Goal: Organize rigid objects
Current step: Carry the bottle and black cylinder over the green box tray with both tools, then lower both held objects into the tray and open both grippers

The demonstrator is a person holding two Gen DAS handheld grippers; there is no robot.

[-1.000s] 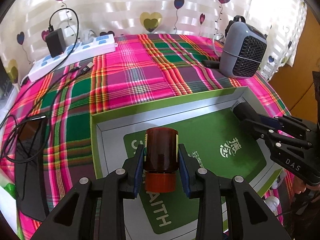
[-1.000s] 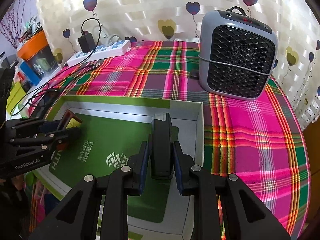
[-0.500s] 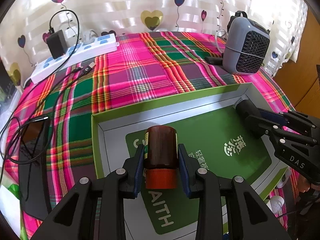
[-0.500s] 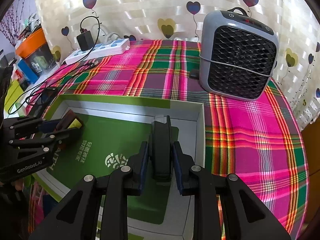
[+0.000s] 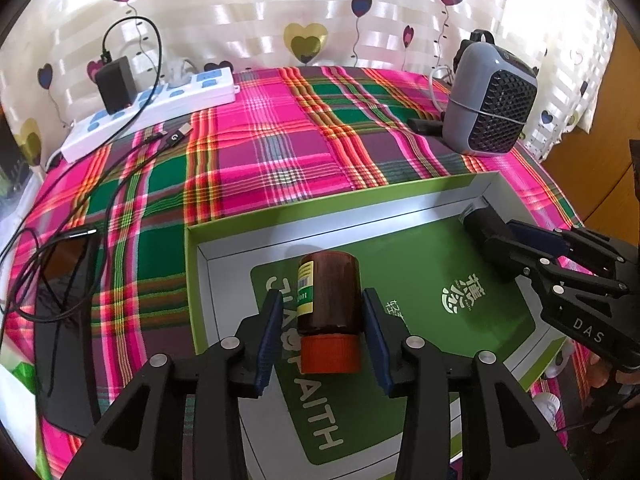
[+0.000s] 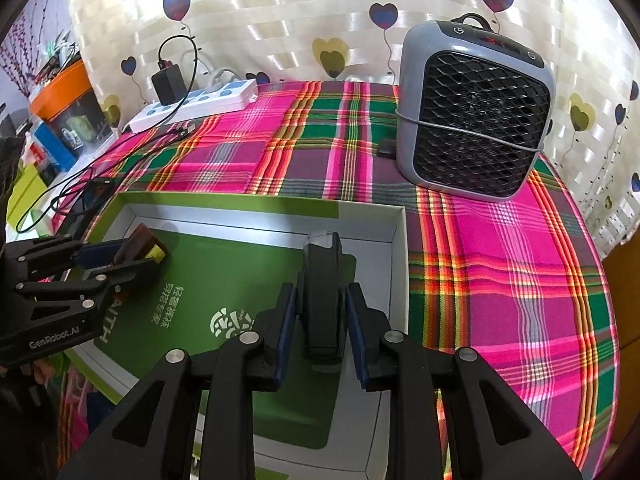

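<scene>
Now release step: left tongs (image 5: 323,320) opening off brown bottle (image 5: 329,294), right tongs (image 6: 321,334) opening off black device (image 6: 321,296), both inside box (image 6: 256,222). Next: lift tongs out w/o nudging either.

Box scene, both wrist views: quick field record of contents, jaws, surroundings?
container: green-rimmed box, open top, white walls, green printed floor
left item: brown bottle with orange cap, lying on box floor
left gripper: jaws opening, pads clear of the bottle between them
right item: black device, near the box's right wall
right gripper: jaws opening, slim gaps to the device between them
surface: plaid cloth
nearby: grey heater, white power strip
</scene>
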